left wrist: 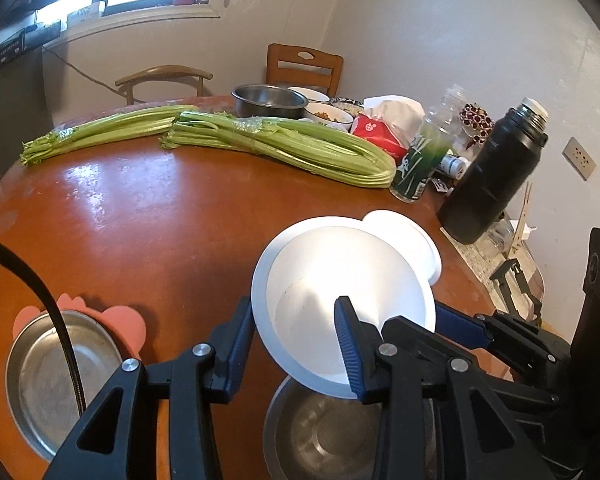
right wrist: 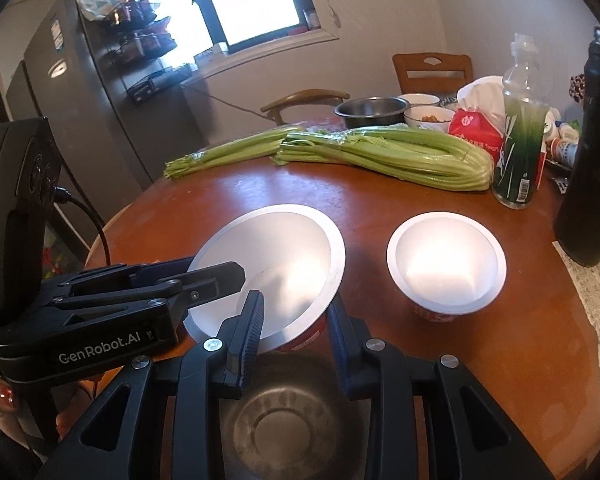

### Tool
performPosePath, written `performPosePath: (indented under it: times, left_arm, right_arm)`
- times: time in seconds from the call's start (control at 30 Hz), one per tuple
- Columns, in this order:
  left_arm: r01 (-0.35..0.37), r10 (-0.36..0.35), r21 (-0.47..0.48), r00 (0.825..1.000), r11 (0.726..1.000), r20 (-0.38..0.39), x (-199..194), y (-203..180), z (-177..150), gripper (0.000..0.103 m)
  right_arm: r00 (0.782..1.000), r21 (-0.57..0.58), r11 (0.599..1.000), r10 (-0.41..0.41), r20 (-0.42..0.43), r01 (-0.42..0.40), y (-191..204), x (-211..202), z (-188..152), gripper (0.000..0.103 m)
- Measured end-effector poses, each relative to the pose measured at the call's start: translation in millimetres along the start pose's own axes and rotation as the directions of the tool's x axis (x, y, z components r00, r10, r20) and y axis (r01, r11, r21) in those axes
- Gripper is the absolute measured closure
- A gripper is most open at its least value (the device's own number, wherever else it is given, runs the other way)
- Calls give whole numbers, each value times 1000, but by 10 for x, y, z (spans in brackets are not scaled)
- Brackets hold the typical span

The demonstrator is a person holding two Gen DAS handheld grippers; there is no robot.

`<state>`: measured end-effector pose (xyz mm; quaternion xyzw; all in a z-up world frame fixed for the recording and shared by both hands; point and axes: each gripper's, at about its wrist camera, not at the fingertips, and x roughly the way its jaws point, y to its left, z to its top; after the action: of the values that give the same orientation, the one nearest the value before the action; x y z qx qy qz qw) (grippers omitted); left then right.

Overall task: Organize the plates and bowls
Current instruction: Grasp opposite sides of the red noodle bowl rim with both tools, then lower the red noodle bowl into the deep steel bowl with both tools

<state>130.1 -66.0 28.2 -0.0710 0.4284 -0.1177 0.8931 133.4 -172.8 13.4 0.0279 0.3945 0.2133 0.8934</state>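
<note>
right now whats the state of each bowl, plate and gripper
large white bowl: lifted, tilted, gripped at its rim from both sides
small white bowl: upright on the table, empty
steel bowl: empty, under the lifted bowl
steel plate: empty
left gripper: shut on the rim
right gripper: shut on the rim

Two celery bunches (left wrist: 284, 148) lie across the far part of the red-brown worktop (left wrist: 140, 216), with a red tissue pack (left wrist: 376, 130) just behind them. At their right end stands a clear bottle with a green label (right wrist: 520, 136), and a black thermos flask (left wrist: 492, 176) stands near it. Behind the worktop are two wooden chairs (left wrist: 304, 64), a window (right wrist: 252, 4) and a grey fridge (right wrist: 80, 92).
</note>
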Motion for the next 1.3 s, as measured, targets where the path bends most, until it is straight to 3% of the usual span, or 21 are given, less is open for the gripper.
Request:
performPosePath:
  times: [0.63, 1.3]
  left_arm:
    - [-10, 11, 42, 999, 999, -31, -161, -235, -474, 63]
    - [-24, 30, 50, 993, 998, -118, 2, -243, -755, 63]
  right_arm:
    - [1000, -22, 1000, -1, -25, 0, 39, -301, -438, 68]
    - [993, -19, 1000, 10, -117, -12, -21, -202, -722, 67]
